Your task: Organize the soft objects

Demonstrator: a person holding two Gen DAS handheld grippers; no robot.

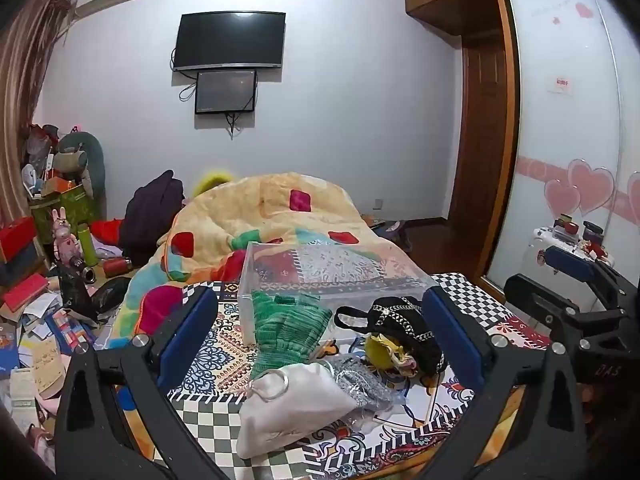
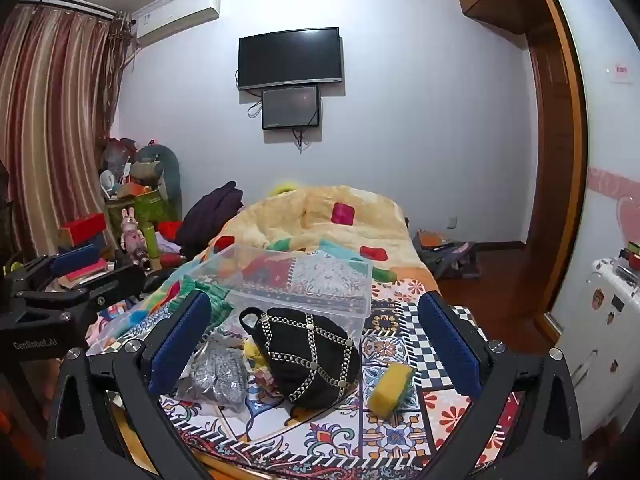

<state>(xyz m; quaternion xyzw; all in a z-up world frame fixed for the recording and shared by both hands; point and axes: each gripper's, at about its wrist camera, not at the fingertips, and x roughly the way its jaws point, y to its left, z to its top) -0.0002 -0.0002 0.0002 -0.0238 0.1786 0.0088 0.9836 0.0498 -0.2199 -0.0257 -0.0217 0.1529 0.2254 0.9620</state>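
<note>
Soft objects lie on a patterned cloth (image 1: 208, 360) on the bed: a white drawstring pouch (image 1: 292, 408), a green knitted piece (image 1: 288, 328), a grey glittery bag (image 1: 360, 380) and a black cap with chain trim (image 1: 404, 328). A clear plastic box (image 1: 320, 272) stands behind them. My left gripper (image 1: 320, 336) is open above the pile, holding nothing. In the right wrist view my right gripper (image 2: 316, 344) is open over the black cap (image 2: 312, 356), with a yellow sponge (image 2: 390, 388), the grey bag (image 2: 220, 372) and the clear box (image 2: 296, 280) nearby.
A yellow quilt (image 1: 272, 208) is bunched on the bed beyond the box. Cluttered boxes, books and toys (image 1: 52, 248) fill the floor at left. A wardrobe with sliding door (image 1: 560, 120) stands at right. A TV (image 1: 230, 40) hangs on the far wall.
</note>
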